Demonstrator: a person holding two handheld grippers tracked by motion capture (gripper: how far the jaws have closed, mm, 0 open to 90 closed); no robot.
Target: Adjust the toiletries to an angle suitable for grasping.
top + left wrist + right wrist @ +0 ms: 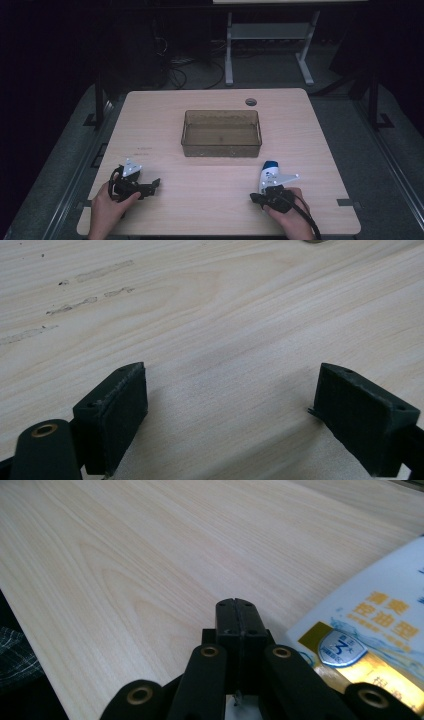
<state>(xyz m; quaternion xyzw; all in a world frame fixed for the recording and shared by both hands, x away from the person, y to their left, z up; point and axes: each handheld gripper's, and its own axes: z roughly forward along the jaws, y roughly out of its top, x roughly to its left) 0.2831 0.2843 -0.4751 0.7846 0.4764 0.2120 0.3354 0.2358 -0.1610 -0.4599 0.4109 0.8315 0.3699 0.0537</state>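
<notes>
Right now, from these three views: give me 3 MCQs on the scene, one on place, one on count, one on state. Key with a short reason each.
1. Where does the white tube lie?
A. inside the bin
B. on the table beside the right gripper
C. between the left gripper's jaws

2. How many bins stand on the table?
A. one
B. two
C. three

3. How do the right gripper's jaws stand?
A. wide apart
B. closed on the tube
C. shut together, nothing between

Key: B, the tube lies next to the right gripper; A, a single translucent bin at mid-table; C, the right gripper view shows the pads meeting, tube off to the side.
</notes>
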